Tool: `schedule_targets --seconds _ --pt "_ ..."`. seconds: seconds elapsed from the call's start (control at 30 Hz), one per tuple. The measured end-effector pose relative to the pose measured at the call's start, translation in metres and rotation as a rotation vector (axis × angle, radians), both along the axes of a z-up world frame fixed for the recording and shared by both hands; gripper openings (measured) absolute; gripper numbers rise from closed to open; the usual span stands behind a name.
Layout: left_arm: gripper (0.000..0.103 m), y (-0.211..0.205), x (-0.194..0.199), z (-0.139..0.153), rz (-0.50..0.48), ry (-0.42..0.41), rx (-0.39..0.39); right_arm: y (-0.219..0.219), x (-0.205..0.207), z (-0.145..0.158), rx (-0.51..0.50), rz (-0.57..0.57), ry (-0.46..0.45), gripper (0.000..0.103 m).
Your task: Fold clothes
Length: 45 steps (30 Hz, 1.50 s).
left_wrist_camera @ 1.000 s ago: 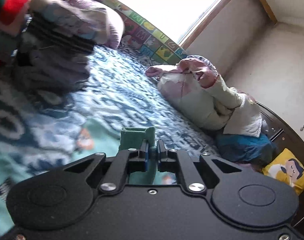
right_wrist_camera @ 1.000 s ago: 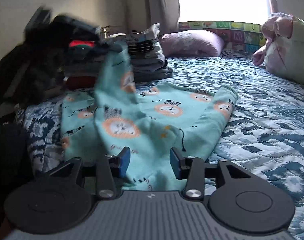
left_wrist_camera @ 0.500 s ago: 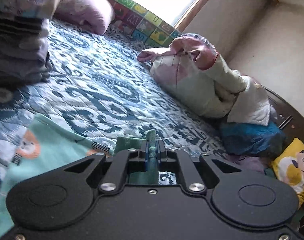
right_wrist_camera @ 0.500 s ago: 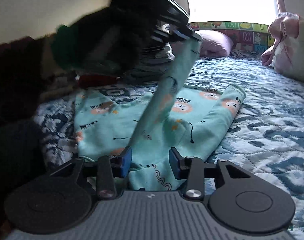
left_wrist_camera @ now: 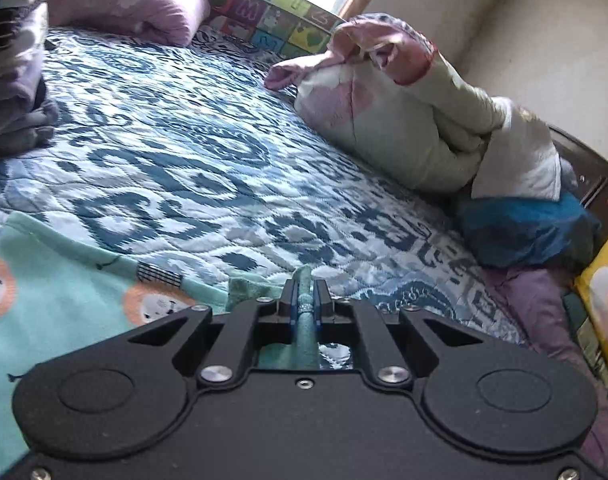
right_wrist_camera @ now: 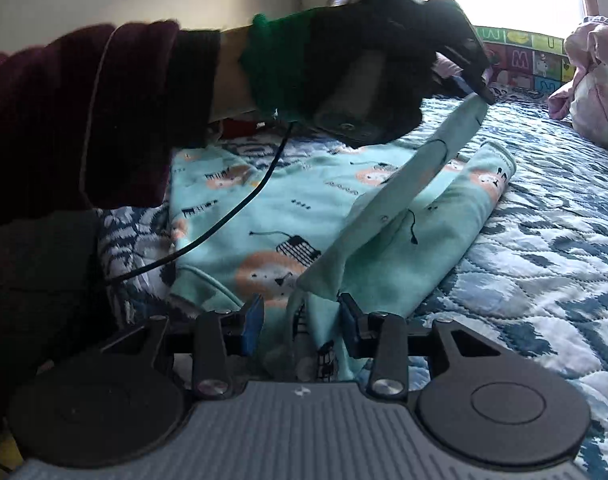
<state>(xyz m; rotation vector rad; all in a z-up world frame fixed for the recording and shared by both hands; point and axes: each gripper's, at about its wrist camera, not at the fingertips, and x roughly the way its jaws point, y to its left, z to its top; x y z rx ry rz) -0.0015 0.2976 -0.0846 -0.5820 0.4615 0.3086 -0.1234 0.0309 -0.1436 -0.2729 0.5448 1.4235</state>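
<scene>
Bed (right_wrist_camera: 544, 240) with blue patterned quilt fills both views. Teal lion-print garment (right_wrist_camera: 304, 208) lies flat mid-frame in right view. Step: folding sleeve across body. My left gripper (left_wrist_camera: 305, 300) pinches sleeve cuff (left_wrist_camera: 304, 280), lifted upper right. My right gripper (right_wrist_camera: 299, 318) spread, hem loose between pads. Next: lay sleeve down, smooth.

left claw (right_wrist_camera: 474, 88) carried sleeve (right_wrist_camera: 404, 196) rightward across garment (right_wrist_camera: 295, 208)

On the bed (right_wrist_camera: 544, 264) the garment (right_wrist_camera: 295, 216) lies near and left. A pillow (left_wrist_camera: 127, 0) sits far behind it, a rolled quilt (left_wrist_camera: 416, 120) far right, and a clothes stack (left_wrist_camera: 11, 80) far left.
</scene>
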Motion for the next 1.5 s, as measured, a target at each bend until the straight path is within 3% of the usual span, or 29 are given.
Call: schedule_targets --seconds 0.5,0.63,0.7,0.73,0.87,1.0,1.17,1.27,1.3,1.33,1.43,1.5 --pt "0.005 -0.02 0.027 -0.019 0.01 0.12 0.162 0.011 -0.003 -0.007 -0.044 -0.015 -0.032 0.038" --pt "0.005 -0.026 0.049 -0.028 -0.007 0.227 0.236 0.011 0.0 -0.006 -0.041 -0.016 -0.012 0.038" --pt "0.016 -0.022 0.054 -0.031 -0.032 0.248 0.216 0.012 0.002 -0.007 -0.04 -0.019 0.0 0.039" --pt "0.028 -0.018 0.054 -0.03 -0.043 0.25 0.204 0.012 0.002 -0.007 -0.039 -0.022 0.005 0.04" --pt "0.028 -0.004 0.051 -0.026 -0.088 0.251 0.153 0.008 0.004 -0.002 -0.034 -0.029 0.021 0.048" --pt "0.028 0.016 0.018 -0.005 -0.087 0.158 0.118 -0.012 0.004 0.008 -0.009 -0.009 0.035 0.055" --pt "0.029 0.034 0.01 -0.018 -0.137 0.204 0.094 -0.037 0.02 0.021 0.092 -0.104 0.093 0.056" --pt "0.028 0.029 0.024 -0.04 -0.174 0.247 0.047 -0.034 0.023 0.03 0.192 -0.146 0.089 0.056" --pt "0.019 0.027 0.023 -0.043 -0.175 0.248 0.047 -0.03 0.023 0.03 0.201 -0.148 0.08 0.055" --pt "0.006 0.025 0.022 -0.045 -0.173 0.245 0.049 -0.023 0.022 0.028 0.188 -0.145 0.071 0.054" --pt "0.006 0.025 0.004 -0.032 -0.12 0.147 0.058 -0.005 0.019 0.02 0.124 -0.124 0.045 0.053" --pt "0.006 0.029 0.0 -0.031 -0.1 0.133 0.07 0.006 0.019 0.011 0.063 -0.116 0.057 0.048"
